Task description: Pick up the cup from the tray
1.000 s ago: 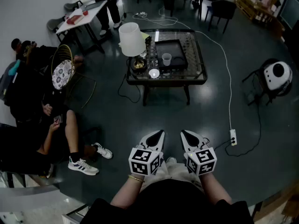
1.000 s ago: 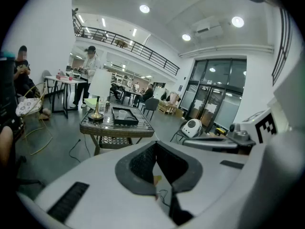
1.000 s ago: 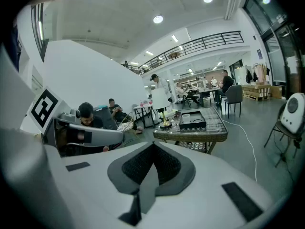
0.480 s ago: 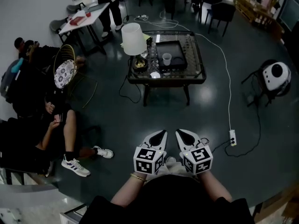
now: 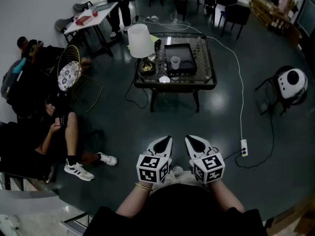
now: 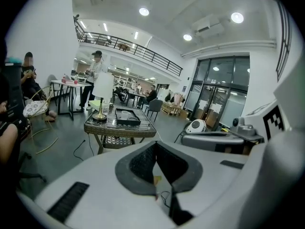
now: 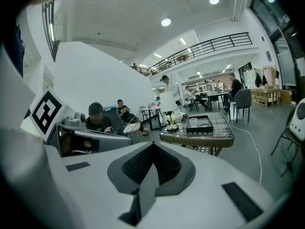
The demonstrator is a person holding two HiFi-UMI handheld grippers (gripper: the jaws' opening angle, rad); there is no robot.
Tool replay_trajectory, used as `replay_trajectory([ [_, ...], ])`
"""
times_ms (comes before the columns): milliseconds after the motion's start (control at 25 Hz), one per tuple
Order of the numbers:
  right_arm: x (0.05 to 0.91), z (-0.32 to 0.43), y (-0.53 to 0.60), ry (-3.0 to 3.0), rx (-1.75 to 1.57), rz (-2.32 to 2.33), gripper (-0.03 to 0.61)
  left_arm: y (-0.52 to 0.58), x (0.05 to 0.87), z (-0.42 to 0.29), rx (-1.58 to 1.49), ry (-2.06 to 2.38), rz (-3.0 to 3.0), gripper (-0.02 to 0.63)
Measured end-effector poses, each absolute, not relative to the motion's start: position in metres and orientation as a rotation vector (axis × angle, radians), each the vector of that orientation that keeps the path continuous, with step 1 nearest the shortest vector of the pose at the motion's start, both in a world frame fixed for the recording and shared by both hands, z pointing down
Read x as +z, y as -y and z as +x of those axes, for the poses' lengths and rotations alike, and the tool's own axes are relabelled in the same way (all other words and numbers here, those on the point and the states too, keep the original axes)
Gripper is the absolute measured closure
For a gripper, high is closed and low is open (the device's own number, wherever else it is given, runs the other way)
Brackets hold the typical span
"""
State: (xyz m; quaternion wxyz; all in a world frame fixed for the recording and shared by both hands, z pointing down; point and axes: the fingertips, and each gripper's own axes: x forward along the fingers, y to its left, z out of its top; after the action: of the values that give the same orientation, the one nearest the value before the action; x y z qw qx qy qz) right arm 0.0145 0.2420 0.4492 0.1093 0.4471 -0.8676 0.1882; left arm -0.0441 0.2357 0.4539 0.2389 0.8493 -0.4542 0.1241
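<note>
A pale cup [image 5: 175, 62] stands at the near left corner of a black tray [image 5: 180, 58] on the low glass-topped table [image 5: 209, 77], far ahead of me. The right gripper view shows the same cup [image 7: 193, 122] on the tray [image 7: 200, 126]; the left gripper view shows the tray [image 6: 126, 117] edge-on. My left gripper [image 5: 165, 141] and right gripper [image 5: 193, 141] hang side by side close to my body, well short of the table. Both sets of jaws are shut, pads together, nothing between them.
A table lamp with a white shade [image 5: 139, 41] and a small bowl [image 5: 164, 79] share the table's left side. A white cable [image 5: 240, 92] runs across the floor to a power strip [image 5: 243, 147]. A person [image 5: 54, 132] sits at left beside a wire chair [image 5: 71, 73]. A white device [image 5: 292, 82] stands right.
The head view has shifted slightly, so the table sits a little higher and farther right in frame. Both grippers stay shut and keep their places side by side.
</note>
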Motion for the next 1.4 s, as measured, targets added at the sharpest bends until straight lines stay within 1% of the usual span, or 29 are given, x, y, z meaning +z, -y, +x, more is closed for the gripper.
replay_trajectory([
  [520,0.450,0.030,-0.235,2.545,0.547,1.313,0.568,-0.227,0.455,-0.031,0.344,1.245,2.319,0.603],
  [840,0.456,0.029,-0.228,2.529,0.574,1.296,0.568,-0.217,0.456,-0.035,0.347,1.263,2.290,0.603],
  [1400,0.466,0.034,-0.155,2.502,0.574,1.288,0.568,-0.144,0.469,-0.039,0.344,1.278,2.260,0.603],
])
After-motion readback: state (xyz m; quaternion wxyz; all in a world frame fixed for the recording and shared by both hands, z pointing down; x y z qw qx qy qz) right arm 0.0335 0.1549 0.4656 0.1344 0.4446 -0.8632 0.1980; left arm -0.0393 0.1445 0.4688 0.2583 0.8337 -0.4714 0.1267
